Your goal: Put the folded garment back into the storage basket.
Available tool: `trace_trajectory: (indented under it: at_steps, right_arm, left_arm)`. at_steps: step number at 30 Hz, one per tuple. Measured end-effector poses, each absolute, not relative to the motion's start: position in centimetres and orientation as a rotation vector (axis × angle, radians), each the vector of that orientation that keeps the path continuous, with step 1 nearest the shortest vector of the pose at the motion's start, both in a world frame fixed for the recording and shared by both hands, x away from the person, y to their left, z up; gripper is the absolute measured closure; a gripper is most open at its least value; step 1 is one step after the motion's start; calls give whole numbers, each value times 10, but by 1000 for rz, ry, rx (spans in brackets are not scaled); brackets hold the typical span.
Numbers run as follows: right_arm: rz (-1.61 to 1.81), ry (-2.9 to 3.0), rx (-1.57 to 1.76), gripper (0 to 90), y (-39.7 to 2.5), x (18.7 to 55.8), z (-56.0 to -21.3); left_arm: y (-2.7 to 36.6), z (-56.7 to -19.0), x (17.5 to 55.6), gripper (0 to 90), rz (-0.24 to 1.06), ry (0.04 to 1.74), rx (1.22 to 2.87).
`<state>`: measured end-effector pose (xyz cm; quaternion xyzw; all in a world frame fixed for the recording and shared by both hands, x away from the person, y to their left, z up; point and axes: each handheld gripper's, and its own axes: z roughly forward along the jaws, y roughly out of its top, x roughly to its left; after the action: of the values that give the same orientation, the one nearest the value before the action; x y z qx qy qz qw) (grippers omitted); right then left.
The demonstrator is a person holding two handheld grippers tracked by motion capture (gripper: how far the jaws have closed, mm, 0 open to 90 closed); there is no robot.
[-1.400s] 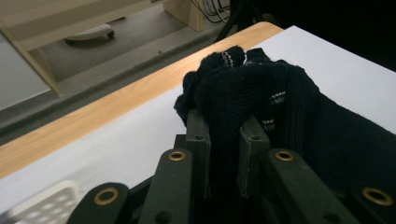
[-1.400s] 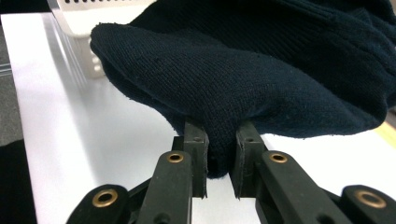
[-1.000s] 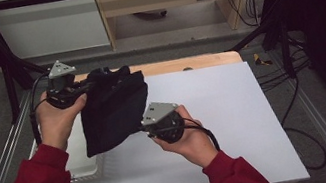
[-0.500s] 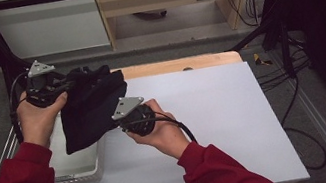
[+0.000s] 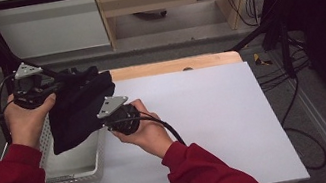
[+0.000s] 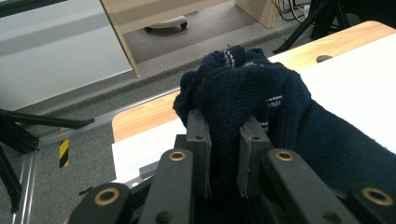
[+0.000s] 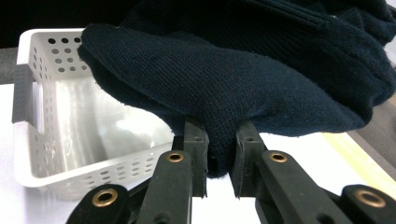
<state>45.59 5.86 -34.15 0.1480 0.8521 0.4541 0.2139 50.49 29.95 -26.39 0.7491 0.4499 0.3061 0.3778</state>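
Nearest, the right gripper pinches a lower fold of the dark knitted garment, jaws nearly closed on cloth. The garment hangs slantwise above the white perforated basket, its long axis rising away to the left gripper, also clamped on bunched knit. The basket lies directly below, probably the destination. No readable writing anywhere.
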Motion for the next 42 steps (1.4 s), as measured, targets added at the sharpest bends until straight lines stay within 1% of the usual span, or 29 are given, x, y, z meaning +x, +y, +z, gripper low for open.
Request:
trace_trajectory:
  at_steps: [12,29,42]
  right_arm:
    - [1286,2372,417,790,73,457,-347]
    - [1296,2376,412,789,82,457,-349]
    - [1300,2399,403,789,96,454,-357]
  left_arm:
    - [311,-265,504,780,791,1172,1914]
    - [319,-266,503,779,797,1186,1920]
    - [327,-274,503,780,784,1209,1947]
